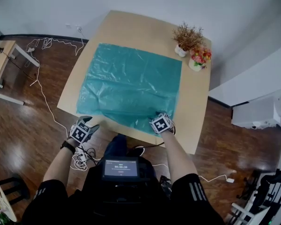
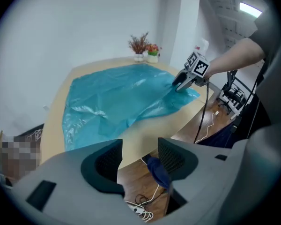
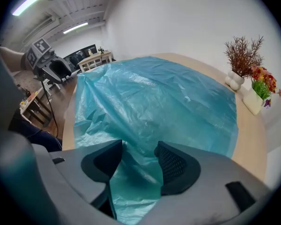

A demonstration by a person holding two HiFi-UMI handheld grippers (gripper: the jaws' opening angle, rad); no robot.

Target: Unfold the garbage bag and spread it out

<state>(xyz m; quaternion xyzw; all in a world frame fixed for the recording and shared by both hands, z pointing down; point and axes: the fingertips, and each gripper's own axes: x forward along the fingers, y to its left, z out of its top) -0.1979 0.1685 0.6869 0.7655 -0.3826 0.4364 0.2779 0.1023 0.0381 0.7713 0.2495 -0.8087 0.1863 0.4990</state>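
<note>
We have the bag [image 1: 129, 86] spread flat; left gripper [image 2: 139, 158] wide open and empty, right gripper [image 3: 138, 161] wide open over its near edge.

Wooden table [image 1: 195, 102], far right corner: dried-twig plant [image 1: 186, 37] beside flower pot [image 1: 199, 58]; white cables [image 1: 47, 42] on wood floor [image 1: 28, 139].

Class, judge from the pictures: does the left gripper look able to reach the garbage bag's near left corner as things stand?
Probably yes. The left gripper hangs open and empty just off the table edge, and only bare table lies between it and that corner of the garbage bag.
</note>
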